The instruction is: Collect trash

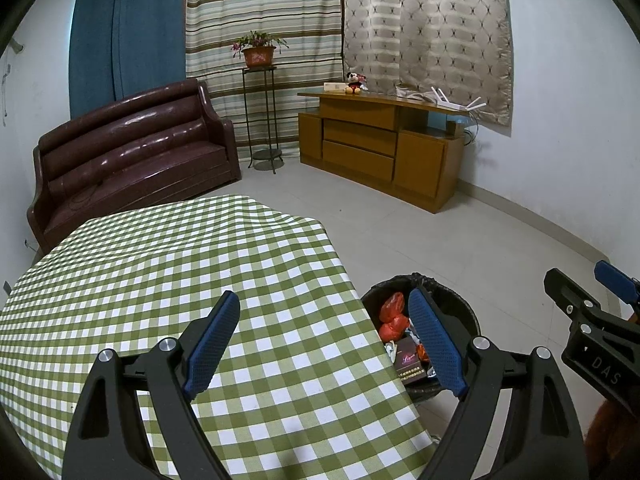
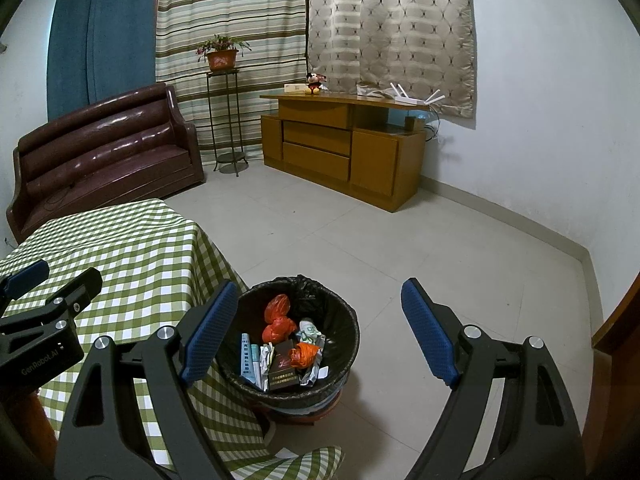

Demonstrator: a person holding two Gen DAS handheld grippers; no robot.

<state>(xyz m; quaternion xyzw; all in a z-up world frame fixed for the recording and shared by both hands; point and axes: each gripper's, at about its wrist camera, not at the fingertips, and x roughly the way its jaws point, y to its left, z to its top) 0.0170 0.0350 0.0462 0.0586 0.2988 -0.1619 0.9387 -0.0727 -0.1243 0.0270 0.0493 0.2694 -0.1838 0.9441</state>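
A bin with a black liner (image 2: pixel 340 316) stands on the floor beside the table's right edge. It holds several pieces of trash: orange bags (image 2: pixel 276 318), a dark carton (image 2: pixel 283 368), a blue-white box (image 2: pixel 248 358) and crumpled paper. My right gripper (image 2: pixel 320 304) hangs open above and in front of the bin, nothing between its fingers. My left gripper (image 1: pixel 328 312) is open over the green checked tablecloth (image 1: pixel 180 272), empty. The bin (image 1: pixel 470 314) shows partly behind its right finger. In the left wrist view my right gripper (image 1: pixel 584 288) appears at the right edge.
A brown leather sofa (image 2: pixel 104 160) stands behind the table. A plant stand (image 2: pixel 226 120) with a potted plant and a wooden cabinet (image 2: pixel 340 148) line the curtained far wall. Pale floor tiles (image 2: pixel 440 248) lie open to the bin's right. A wooden edge (image 2: pixel 616 320) rises at far right.
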